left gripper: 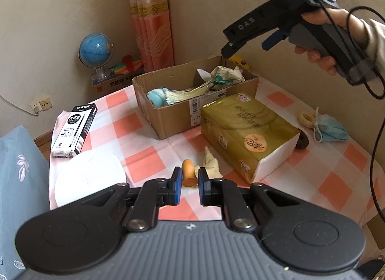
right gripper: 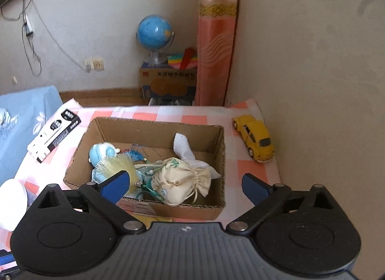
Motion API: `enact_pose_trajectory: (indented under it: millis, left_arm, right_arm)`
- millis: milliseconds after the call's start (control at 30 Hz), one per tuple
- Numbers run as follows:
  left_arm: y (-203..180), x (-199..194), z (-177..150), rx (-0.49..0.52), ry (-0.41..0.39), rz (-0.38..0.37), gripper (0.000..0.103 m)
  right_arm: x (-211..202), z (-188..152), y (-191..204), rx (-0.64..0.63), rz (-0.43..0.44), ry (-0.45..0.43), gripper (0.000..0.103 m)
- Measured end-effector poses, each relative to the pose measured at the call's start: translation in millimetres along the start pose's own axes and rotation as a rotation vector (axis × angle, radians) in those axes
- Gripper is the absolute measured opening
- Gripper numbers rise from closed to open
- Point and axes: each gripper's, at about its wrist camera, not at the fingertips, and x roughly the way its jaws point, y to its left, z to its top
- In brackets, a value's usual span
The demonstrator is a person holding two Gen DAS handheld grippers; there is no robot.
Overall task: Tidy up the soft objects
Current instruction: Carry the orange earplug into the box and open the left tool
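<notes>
Cardboard box (right gripper: 154, 133) sits centre frame in my right view, holding the soft things already sorted: one cream drawstring pouch (right gripper: 182, 180), one blue round plush (right gripper: 101, 152), one yellow tassel (right gripper: 118, 164), one white cloth scrap (right gripper: 185, 147). My right claw (right gripper: 185, 185) hangs above the box, jaws spread wide, nothing between them. My left claw (left gripper: 189, 185) is lower centre of its view, jaws pinched narrow and holding nothing; one orange peg-like piece (left gripper: 188, 175) lies on the checked cloth (left gripper: 144, 159) just past its tips.

Still outside the box, in the left view: one cream cloth (left gripper: 211, 166) lower centre beside the tissue pack (left gripper: 247, 133), one blue face mask (left gripper: 333, 128) at right, one cream scrunchie (left gripper: 306, 118) just beside it, one dark brown lump (left gripper: 303, 140) half hidden behind the pack; I cannot tell what it is.

Hard items, one each: yellow toy car (right gripper: 255, 138), pen box (left gripper: 74, 133), white disc (left gripper: 89, 179).

Risks, as I judge them: the cream cloth lies flat, so a pinch could catch the checked cloth too and drag it; the pack blocks reach to the brown lump; mask strings could snag on a finger; the cable (left gripper: 375, 159) trailing at right could sweep the mask off the edge.
</notes>
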Motion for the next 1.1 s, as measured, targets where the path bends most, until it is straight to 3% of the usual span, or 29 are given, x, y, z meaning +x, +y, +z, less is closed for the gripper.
enact_pose_trajectory:
  millis: [67, 133, 300, 533, 733, 1100]
  left_arm:
    - [-1, 0, 4, 0.004, 0.000, -0.007, 0.012]
    - [-3, 0, 9, 0.012, -0.002, -0.007, 0.012]
    - [-7, 1, 19, 0.026, -0.019, -0.008, 0.012]
    - [-10, 7, 39, 0.050, -0.019, -0.025, 0.012]
    - [-7, 27, 75, 0.069, -0.032, -0.030, 0.012]
    - [2, 98, 149, 0.057, -0.030, -0.005, 0.013]
  right_arm:
    - [-7, -6, -3, 0.002, 0.008, -0.010, 0.090]
    - [-11, -13, -5, -0.009, 0.015, -0.031, 0.064]
    - [-8, -19, -8, -0.017, 0.051, -0.025, 0.033]
    - [-9, -33, -12, 0.004, 0.095, -0.027, 0.031]
    - [-23, -68, -18, 0.042, 0.124, -0.048, 0.031]
    - [-65, -137, -24, 0.043, 0.070, -0.104, 0.035]
